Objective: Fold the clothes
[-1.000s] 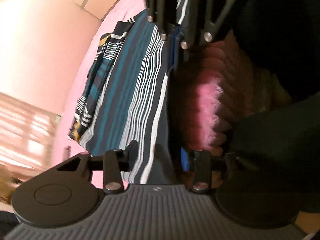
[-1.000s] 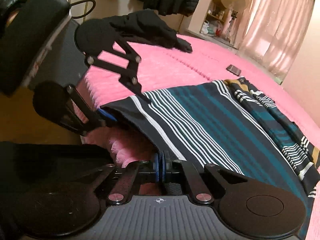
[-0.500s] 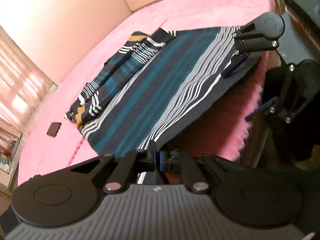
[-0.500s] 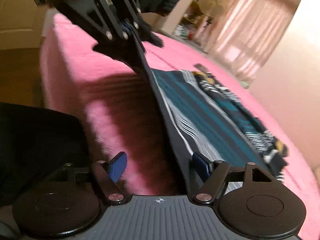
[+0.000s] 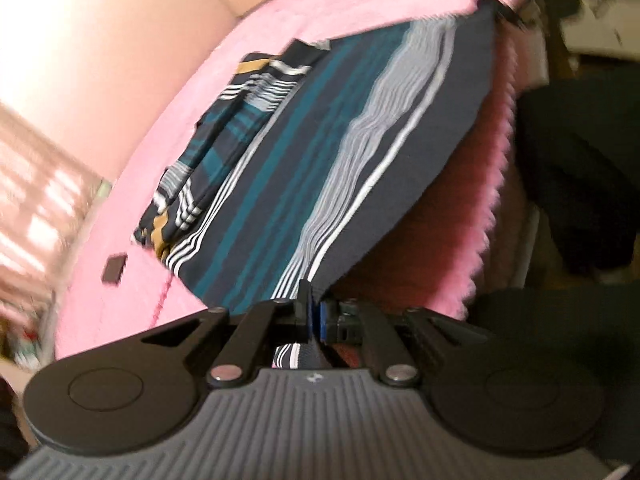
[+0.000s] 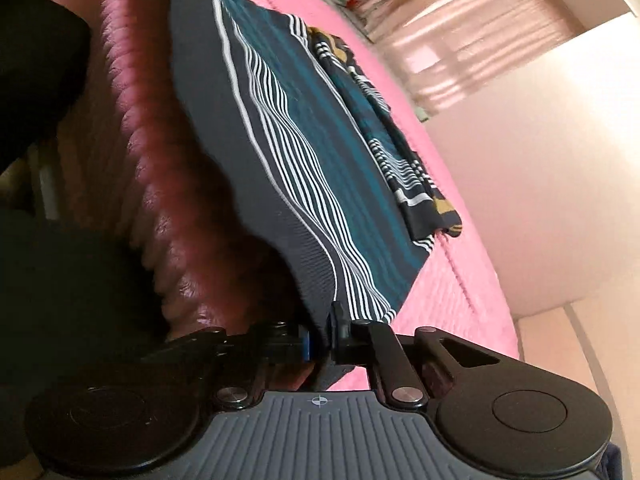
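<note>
A dark navy garment with teal and white stripes (image 5: pixel 320 152) lies spread on a pink bed (image 5: pixel 180 88); its near hem hangs lifted over the bed edge. My left gripper (image 5: pixel 314 314) is shut on one hem corner. My right gripper (image 6: pixel 320 338) is shut on the other hem corner of the garment (image 6: pixel 304 152). The hem is stretched taut between them. The far part with yellow patches (image 6: pixel 440 204) is bunched. The right gripper shows blurred at the top right of the left wrist view (image 5: pixel 504 8).
A small dark phone (image 5: pixel 114 268) lies on the bed beyond the garment. The fluffy pink blanket edge (image 5: pixel 488 184) drops to a dark area on my side. A wall (image 6: pixel 540 140) and curtains (image 6: pixel 460 40) stand behind the bed.
The left gripper closed on the hem one second to half a second ago. The right gripper, open half a second ago, is now shut on the other corner. The hem has been pulled taut and lifted.
</note>
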Demonstrator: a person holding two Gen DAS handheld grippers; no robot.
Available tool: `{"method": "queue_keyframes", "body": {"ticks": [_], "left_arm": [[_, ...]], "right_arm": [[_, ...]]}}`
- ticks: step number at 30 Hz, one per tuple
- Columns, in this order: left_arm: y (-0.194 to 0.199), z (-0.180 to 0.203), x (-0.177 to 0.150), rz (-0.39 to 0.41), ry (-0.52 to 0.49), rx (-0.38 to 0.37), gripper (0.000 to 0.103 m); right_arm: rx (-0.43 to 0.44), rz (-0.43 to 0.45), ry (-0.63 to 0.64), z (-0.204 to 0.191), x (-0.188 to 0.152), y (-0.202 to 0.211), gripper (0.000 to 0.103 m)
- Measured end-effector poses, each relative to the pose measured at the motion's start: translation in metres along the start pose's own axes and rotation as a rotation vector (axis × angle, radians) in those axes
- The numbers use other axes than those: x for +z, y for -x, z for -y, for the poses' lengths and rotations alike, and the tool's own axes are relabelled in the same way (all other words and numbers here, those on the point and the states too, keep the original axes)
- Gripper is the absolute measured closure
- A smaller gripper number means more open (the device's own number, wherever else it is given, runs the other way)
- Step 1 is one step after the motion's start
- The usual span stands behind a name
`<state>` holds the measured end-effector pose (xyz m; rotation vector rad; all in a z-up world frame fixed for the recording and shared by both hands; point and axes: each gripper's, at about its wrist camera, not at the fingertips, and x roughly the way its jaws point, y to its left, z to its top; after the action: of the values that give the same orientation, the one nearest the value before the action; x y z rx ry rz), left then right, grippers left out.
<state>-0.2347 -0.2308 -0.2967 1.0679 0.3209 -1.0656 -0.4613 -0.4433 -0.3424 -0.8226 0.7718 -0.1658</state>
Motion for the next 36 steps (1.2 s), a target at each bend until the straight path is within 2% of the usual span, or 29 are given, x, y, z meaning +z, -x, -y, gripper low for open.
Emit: {"method": "queue_keyframes", "body": {"ticks": [5,9,12,14,16,18,20,22,25,29,33,36], "left_arm": [[0.044,0.014,-0.006,0.016,-0.023,-0.005,0.102],[0.079,0.026,-0.011,0.028,-0.041,-0.008,0.102],[0.109,0.036,-0.015,0.035,-0.047,-0.022,0.102],[0.141,0.049,-0.023,0.031,-0.007,-0.105,0.102],[0.168,0.061,-0.034,0.026,0.031,-0.224,0.102],[0.183,0.072,-0.039,0.002,0.043,-0.318,0.102],[0.191,0.075,-0.041,-0.009,0.029,-0.35,0.102],[0.193,0.063,-0.037,0.003,0.019,-0.32,0.102],[0.189,0.025,-0.022,0.047,0.02,-0.224,0.101],[0.177,-0.034,0.014,0.118,-0.028,-0.081,0.101],[0.139,-0.108,0.051,0.166,-0.009,0.049,0.101],[0.077,-0.158,0.07,0.147,0.053,0.068,0.1]], "right_arm": [[-0.014,0.046,0.005,0.034,0.009,0.033,0.099],[-0.018,0.085,0.027,0.041,0.013,0.099,0.099],[0.043,0.093,0.051,0.033,0.011,0.154,0.099],[0.113,0.076,0.07,0.026,0.006,0.185,0.099],[0.179,0.04,0.069,0.022,0.0,0.21,0.099],[0.235,0.006,0.066,0.018,-0.005,0.23,0.099],[0.267,-0.012,0.063,0.014,-0.005,0.241,0.099],[0.247,0.0,0.072,0.022,0.002,0.24,0.099],[0.18,0.031,0.095,0.044,0.019,0.23,0.099],[0.06,0.063,0.141,0.11,0.058,0.193,0.099],[0.006,0.061,0.131,0.174,0.093,0.126,0.099],[0.013,0.031,0.122,0.211,0.113,0.056,0.099]]}}
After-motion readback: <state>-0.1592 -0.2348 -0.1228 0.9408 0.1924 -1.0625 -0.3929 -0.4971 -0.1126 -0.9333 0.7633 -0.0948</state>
